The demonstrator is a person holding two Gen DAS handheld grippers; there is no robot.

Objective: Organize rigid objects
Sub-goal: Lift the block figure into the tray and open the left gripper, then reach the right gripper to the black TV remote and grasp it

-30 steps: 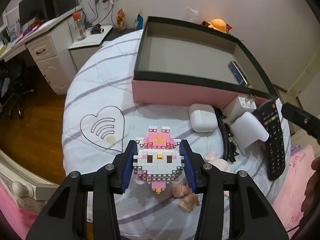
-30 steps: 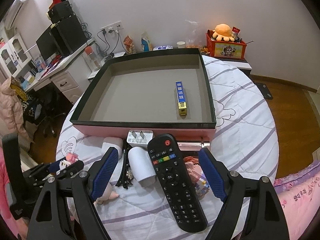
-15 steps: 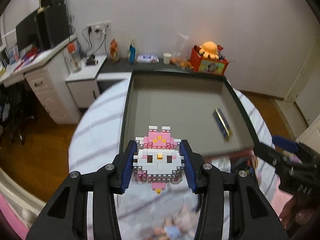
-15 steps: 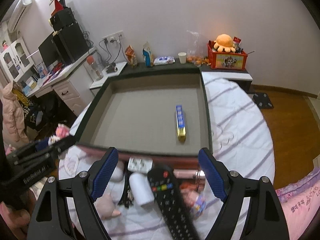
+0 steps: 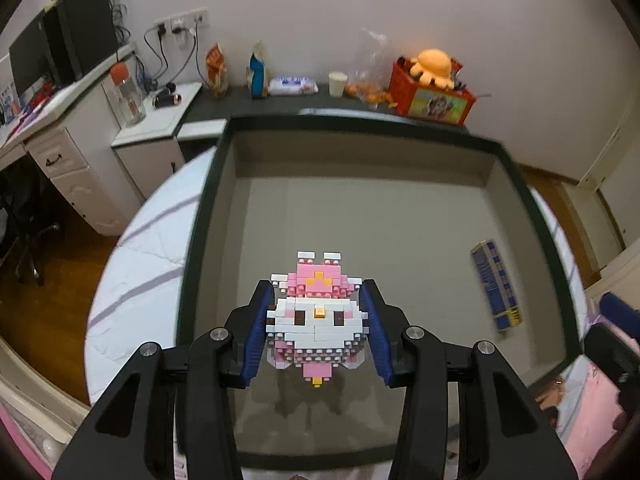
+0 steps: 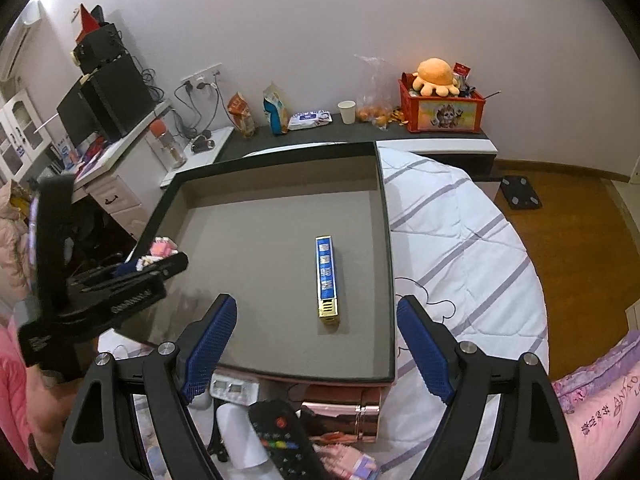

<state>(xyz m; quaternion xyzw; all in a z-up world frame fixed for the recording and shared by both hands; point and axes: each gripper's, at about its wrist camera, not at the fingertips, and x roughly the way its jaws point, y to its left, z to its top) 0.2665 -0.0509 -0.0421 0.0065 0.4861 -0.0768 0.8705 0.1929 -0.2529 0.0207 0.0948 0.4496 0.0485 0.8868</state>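
Over the lower middle of the left wrist frame, the left gripper [image 5: 316, 326] is clamping a pink-and-white brick figure [image 5: 317, 318] between its blue jaws, hanging above the grey floor of the dark-rimmed box [image 5: 520, 176] on the bed [image 6: 460, 240]. At lower centre of the right wrist frame, the right gripper [image 6: 316, 344] is holding its jaws wide and empty near the blue-and-gold bar [image 6: 327, 280] lying inside the box.

We see soft, even indoor light, dark fisheye corners and bowed edges; the box [image 5: 202, 216] rim smears with motion blur, and a toy [image 5: 316, 320] shadow falls beneath.
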